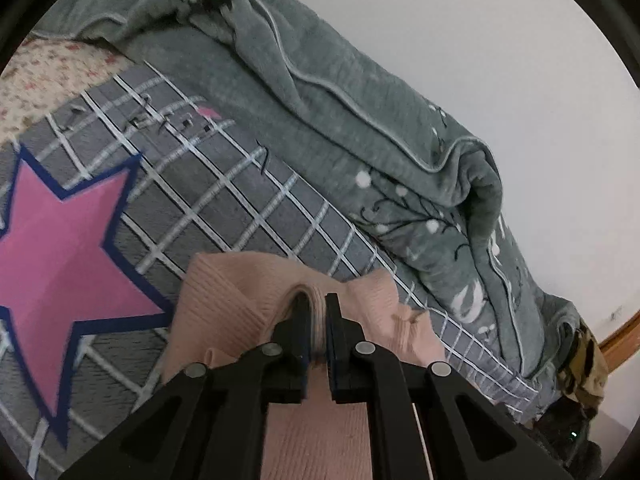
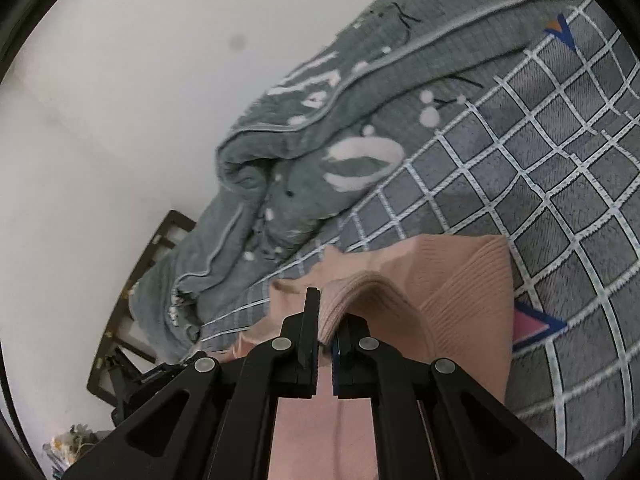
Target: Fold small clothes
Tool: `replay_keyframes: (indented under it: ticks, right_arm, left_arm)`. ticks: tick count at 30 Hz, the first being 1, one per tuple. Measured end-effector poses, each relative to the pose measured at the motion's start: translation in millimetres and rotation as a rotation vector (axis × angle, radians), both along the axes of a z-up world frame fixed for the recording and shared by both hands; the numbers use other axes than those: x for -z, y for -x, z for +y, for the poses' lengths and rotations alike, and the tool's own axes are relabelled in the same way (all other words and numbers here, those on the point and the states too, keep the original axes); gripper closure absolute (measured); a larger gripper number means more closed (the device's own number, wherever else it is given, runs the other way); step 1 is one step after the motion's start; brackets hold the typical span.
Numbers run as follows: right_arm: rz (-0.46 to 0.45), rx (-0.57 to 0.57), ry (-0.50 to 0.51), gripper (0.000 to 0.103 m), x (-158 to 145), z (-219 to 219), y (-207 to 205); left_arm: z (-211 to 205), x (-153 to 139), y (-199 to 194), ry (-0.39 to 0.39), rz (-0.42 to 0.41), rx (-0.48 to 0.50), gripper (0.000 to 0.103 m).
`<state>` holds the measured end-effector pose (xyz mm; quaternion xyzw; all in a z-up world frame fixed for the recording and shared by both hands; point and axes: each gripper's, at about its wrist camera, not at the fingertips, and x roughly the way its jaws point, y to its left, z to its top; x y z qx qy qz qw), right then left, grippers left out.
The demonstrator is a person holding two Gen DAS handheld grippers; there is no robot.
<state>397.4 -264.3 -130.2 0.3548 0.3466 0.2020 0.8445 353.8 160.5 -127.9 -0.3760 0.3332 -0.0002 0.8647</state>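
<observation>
A pink ribbed knit garment (image 1: 232,300) hangs from my left gripper (image 1: 316,308), whose black fingers are shut on a folded edge of it. In the right wrist view the same pink garment (image 2: 452,292) drapes over my right gripper (image 2: 326,312), shut on another part of its ribbed edge. Both grippers hold the cloth above a grey bedsheet (image 1: 224,200) with a white grid and a big pink star (image 1: 60,256). The lower part of the garment falls under the grippers and is mostly hidden.
A rumpled grey-green quilt (image 1: 340,112) lies bunched along the white wall (image 1: 480,40) on the far side of the bed. The quilt (image 2: 288,168) appears in the right view too, with a dark wooden frame (image 2: 136,280) beside it. A floral pillow (image 1: 48,76) sits upper left.
</observation>
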Motion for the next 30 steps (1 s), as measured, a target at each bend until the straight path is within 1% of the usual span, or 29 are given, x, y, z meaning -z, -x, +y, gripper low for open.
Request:
replay_keyframes:
  ticks: [1, 2, 4, 6, 7, 8, 9, 11, 12, 14, 17, 19, 20, 22, 23, 24, 25, 27, 30]
  right_arm:
    - [0.001, -0.012, -0.003, 0.094, 4.4, -0.4, -3.3]
    - [-0.007, -0.014, -0.002, 0.092, 9.8, -1.7, -4.3]
    - [-0.028, 0.014, 0.029, 0.09, 19.6, -3.5, -1.6]
    - [-0.014, 0.027, 0.042, 0.09, 26.7, -3.8, -1.0]
    - [0.005, 0.025, 0.05, 0.09, 29.1, -3.5, -1.1]
    - [0.003, 0.024, 0.061, 0.09, 28.9, -2.7, -0.5]
    - [-0.004, 0.031, 0.086, 0.09, 27.5, -1.3, 1.2]
    - [-0.023, 0.047, 0.146, 0.087, 24.0, 2.3, 6.2]
    - [-0.029, 0.049, 0.172, 0.083, 22.9, 4.4, 8.0]
    - [-0.032, 0.055, 0.236, 0.082, 22.2, 9.8, 10.5]
    - [-0.036, 0.059, 0.3, 0.082, 21.0, 15.6, 12.4]
    - [-0.045, 0.057, 0.32, 0.082, 18.1, 16.9, 14.7]
    - [-0.053, 0.055, 0.333, 0.082, 14.9, 17.3, 17.0]
    - [-0.073, 0.054, 0.357, 0.08, 5.5, 16.8, 23.6]
    - [-0.089, 0.059, 0.383, 0.074, -1.7, 16.9, 28.7]
    - [-0.106, 0.07, 0.409, 0.065, -7.9, 16.7, 34.9]
    - [-0.119, 0.086, 0.43, 0.058, -13.2, 15.6, 42.1]
    - [-0.129, 0.092, 0.452, 0.054, -20.0, 12.0, 60.0]
    - [-0.133, 0.038, 0.495, 0.05, -18.4, 12.6, 87.2]
  left_arm:
    - [1.4, 4.1, -0.4, 0.015, 0.0, -0.009, 0.086]
    - [2.4, 6.7, -1.6, 0.022, 0.007, -0.014, 0.072]
    - [3.7, 7.9, -2.5, 0.007, 0.009, -0.005, 0.059]
    - [4.5, 5.0, -0.5, -0.028, 0.004, -0.021, 0.058]
    - [5.1, 4.1, 0.8, -0.037, 0.003, -0.034, 0.057]
    - [5.4, 4.0, 1.3, -0.033, -0.001, -0.038, 0.056]
    - [5.5, 4.6, 1.9, -0.027, -0.004, -0.037, 0.055]
    - [4.4, 6.9, 2.5, -0.025, 0.002, -0.035, 0.055]
    - [2.7, 8.5, 2.8, -0.031, 0.008, -0.034, 0.055]
    - [-0.3, 9.3, 2.9, -0.053, 0.019, -0.039, 0.055]
    - [-7.4, 5.6, 3.8, -0.106, 0.024, -0.046, 0.054]
    - [-12.1, 0.3, 5.3, -0.142, 0.016, -0.042, 0.05]
    - [-14.5, -2.6, 6.2, -0.166, 0.011, -0.041, 0.046]
    - [-20.9, -8.9, 8.9, -0.247, 0.011, -0.052, 0.044]
    - [-23.2, -11.2, 10.7, -0.28, 0.01, -0.06, 0.043]
    - [-26.6, -13.4, 13.3, -0.314, 0.009, -0.061, 0.043]
    - [-27.9, -14.6, 15.6, -0.328, 0.009, -0.057, 0.042]
    - [-30.4, -16.6, 22.8, -0.337, 0.005, -0.038, 0.042]
    - [-33.9, -20.0, 39.6, -0.341, -0.028, 0.001, 0.039]
